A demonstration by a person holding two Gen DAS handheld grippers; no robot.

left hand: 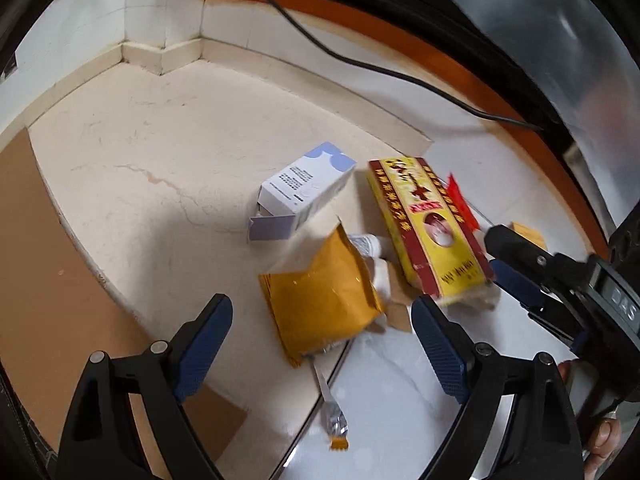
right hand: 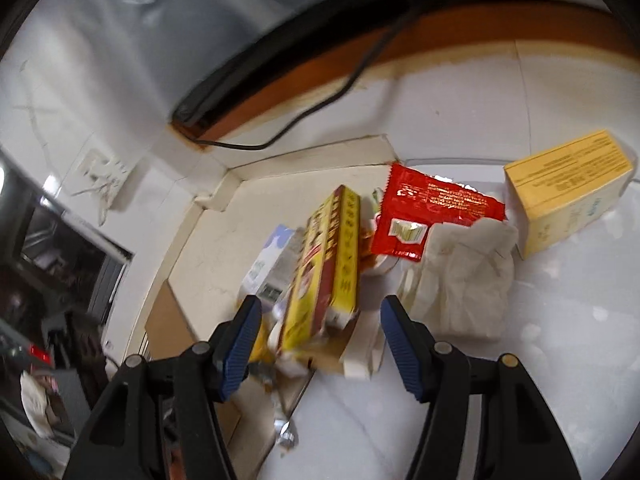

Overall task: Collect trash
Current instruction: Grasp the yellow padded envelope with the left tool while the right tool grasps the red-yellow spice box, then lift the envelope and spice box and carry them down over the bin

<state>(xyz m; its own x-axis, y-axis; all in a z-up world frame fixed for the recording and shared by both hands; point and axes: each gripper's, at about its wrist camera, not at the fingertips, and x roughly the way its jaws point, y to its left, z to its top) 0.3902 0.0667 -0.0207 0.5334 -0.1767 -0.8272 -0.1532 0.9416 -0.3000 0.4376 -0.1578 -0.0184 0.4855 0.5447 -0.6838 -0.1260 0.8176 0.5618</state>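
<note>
Your left gripper [left hand: 322, 344] stands wide open with nothing in it, hanging over the mustard-yellow padded pouch [left hand: 320, 292] on the floor [left hand: 160, 160]. Your right gripper [right hand: 320, 336] is about half open and also empty; the near end of the yellow-and-red carton [right hand: 324, 276] shows between its fingers, but the pads look clear of it.

Open floor lies to the left of the pile, up to the cream skirting [left hand: 160, 54] in the corner. A black cable [left hand: 360, 60] runs along the orange strip behind the pile.

The trash is heaped where the cream floor meets the white tile: a white-and-lilac box [left hand: 304, 188] with its flap open, a red sachet [right hand: 432, 212], crumpled white tissue [right hand: 464, 276] and a pale yellow box [right hand: 568, 192] off to the right.
</note>
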